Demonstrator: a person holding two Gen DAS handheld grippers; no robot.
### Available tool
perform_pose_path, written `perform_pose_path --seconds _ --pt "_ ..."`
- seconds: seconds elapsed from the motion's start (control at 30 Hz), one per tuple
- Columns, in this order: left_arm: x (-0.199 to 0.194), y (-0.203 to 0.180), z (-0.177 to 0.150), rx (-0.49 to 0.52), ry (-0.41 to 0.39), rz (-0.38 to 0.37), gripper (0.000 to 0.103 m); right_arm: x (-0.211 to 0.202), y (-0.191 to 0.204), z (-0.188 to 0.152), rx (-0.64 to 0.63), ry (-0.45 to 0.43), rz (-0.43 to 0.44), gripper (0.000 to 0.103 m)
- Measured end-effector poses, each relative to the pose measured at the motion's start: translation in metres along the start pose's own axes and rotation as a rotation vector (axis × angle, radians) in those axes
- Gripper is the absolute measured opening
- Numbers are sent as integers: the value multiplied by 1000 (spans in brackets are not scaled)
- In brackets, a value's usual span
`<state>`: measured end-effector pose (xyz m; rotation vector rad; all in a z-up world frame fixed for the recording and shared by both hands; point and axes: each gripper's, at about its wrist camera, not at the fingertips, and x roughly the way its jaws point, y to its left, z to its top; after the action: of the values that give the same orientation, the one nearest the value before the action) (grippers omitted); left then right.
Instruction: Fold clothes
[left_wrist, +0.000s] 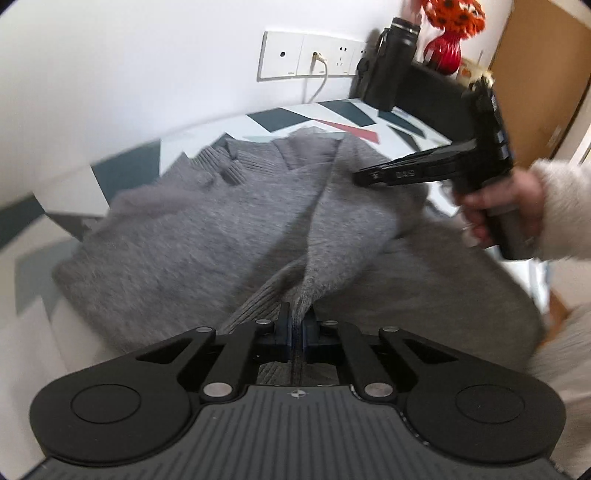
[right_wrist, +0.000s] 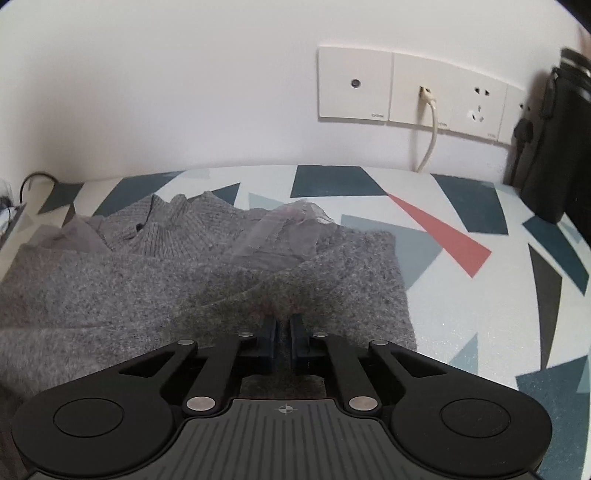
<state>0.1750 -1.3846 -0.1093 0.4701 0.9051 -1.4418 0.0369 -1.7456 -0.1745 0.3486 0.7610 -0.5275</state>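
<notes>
The bench (right_wrist: 461, 206), covered in a white cloth patterned with dark teal, grey and red triangles, is running up against a white wall. The grey knitted sweater (left_wrist: 177, 229) is lying across most of the bench, its ribbed collar pointing toward the wall and a sheer grey layer (right_wrist: 280, 229) showing just beyond the collar on its wall side. A fold of the sweater's right-hand part is being lifted off the bench, with a crease running from there to the near hem. On the far side of the sweater, against the wall, a black bottle with a strap (left_wrist: 388, 62) is standing, and beside it a red vase of orange flowers (left_wrist: 445, 48). The wall sockets (right_wrist: 424, 92) are sitting above the sweater, with 1 white cable plugged in. The left tongs (left_wrist: 295, 321) are pressed together, pinching the sweater's ribbed near edge. The right tongs (right_wrist: 282, 328) are likewise closed, gripping the grey knit at the sweater's right-hand part, and a hand (left_wrist: 495, 206) in a fluffy white sleeve is holding their handle.
</notes>
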Motion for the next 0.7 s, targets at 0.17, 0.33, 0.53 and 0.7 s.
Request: perform_pose_path --seconds 0.17,0.33,0.53,0.7 --pt "-11 30 20 -148 -30 -46 5 -16 -13 12 92 -90 0 2" --pt "28 71 43 -198 4 120 14 2 -11 27 132 -107 -45 2" --pt "40 101 37 -383 -9 152 39 26 -11 28 104 -66 -140 9" --pt "36 104 20 -528 -29 111 42 1 -9 16 29 -107 -142 24"
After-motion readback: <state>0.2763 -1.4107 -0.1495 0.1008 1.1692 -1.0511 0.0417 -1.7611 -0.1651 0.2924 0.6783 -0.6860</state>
